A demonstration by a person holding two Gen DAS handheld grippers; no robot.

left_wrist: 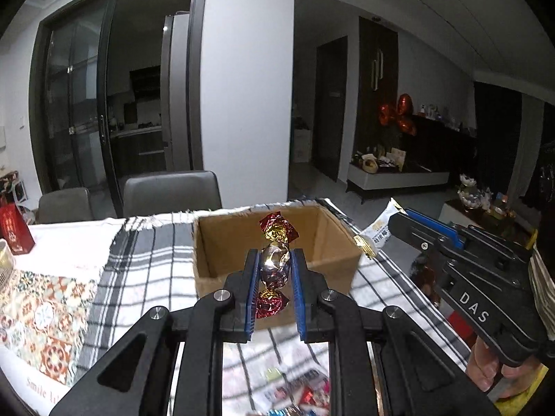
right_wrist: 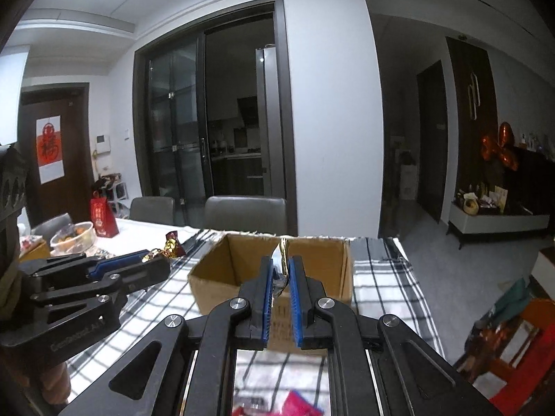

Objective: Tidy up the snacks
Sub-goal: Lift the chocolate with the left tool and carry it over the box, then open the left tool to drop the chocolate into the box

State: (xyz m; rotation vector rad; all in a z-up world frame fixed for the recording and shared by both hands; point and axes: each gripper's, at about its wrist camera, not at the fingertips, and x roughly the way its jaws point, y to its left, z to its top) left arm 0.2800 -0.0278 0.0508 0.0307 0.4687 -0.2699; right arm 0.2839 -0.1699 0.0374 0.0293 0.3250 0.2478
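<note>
Before one box (left_wrist: pixel 274 242): two snacks (gripper-held).

Crinkled, glossy red-and-gold foil candy (left_wrist: pixel 275 260) sits pinched betw. ribbed blue pads (left_wrist: pixel 252 294) of the matt black plastic left gripper (left_wrist: pixel 274 267), w/ shiny metal pivot pins. Behind it: matt brown cardboard box (left_wrist: pixel 215 263) on woven checked cloth (left_wrist: pixel 149 260). Right of box, slick white plastic-film snack wrapper (left_wrist: pixel 380 230).

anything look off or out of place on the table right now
Nothing looks spilled or damaged. The cardboard box stands upright and open on the checked cloth. The left gripper grips a foil candy and the right gripper a white snack packet, both near the box.
</note>
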